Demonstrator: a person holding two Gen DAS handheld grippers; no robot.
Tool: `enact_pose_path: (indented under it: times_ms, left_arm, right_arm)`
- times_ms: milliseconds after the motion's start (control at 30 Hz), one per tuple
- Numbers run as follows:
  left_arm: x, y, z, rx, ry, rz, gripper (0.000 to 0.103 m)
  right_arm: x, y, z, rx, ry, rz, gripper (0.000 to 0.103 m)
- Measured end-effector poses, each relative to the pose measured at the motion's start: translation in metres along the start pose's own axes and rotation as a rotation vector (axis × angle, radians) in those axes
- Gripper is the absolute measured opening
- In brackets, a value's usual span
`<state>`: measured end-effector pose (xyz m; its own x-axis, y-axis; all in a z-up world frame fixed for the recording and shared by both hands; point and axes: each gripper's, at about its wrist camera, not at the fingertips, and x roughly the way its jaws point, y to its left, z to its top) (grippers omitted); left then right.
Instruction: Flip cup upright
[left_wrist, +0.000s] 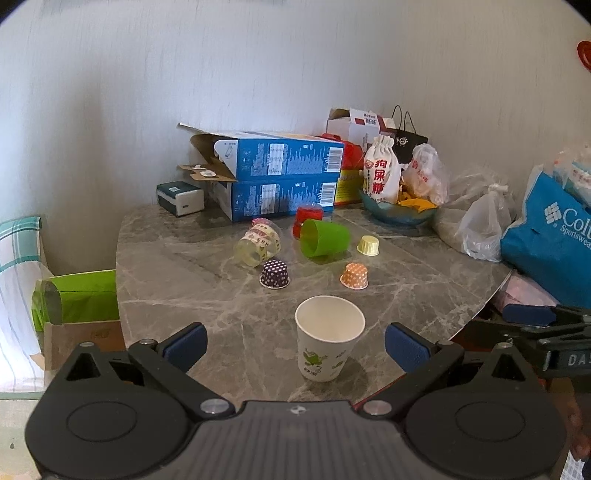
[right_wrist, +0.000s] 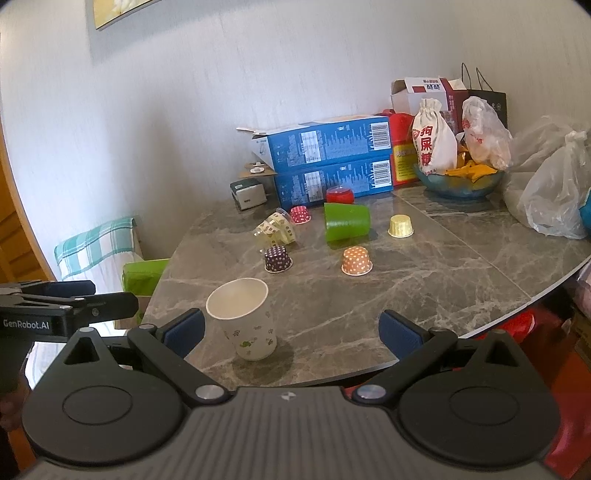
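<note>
The white paper cup stands upright, mouth up, near the front edge of the grey marble desk; it sits between the blue pads of the left claw, touching neither; that claw is released, spread wide. The right claw is likewise released, grasping nothing; the cup lies just beside its left pad. Farther back, a green cup lies on its side, mouth toward the camera; a clear patterned cup also lies tipped; 3 small paper liners, purple, orange and yellow, sit upside down around them.
</note>
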<state>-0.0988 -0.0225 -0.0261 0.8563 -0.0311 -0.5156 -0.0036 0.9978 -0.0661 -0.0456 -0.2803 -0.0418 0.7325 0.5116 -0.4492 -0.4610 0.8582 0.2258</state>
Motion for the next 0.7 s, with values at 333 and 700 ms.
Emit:
enact_pose_path:
  times_ms: [333, 700]
  left_arm:
    - [0.0038, 0.0015, 0.0004, -0.004, 0.002, -0.003, 0.103]
    - [0.0021, 0.0024, -0.0005, -0.006, 0.002, -0.011, 0.103]
  right_arm:
    - [0.0073, 0.0036, -0.0008, -0.012, 0.015, 0.003, 0.101]
    - [0.0095, 0.0068, -0.0011, -0.016, 0.016, 0.01, 0.102]
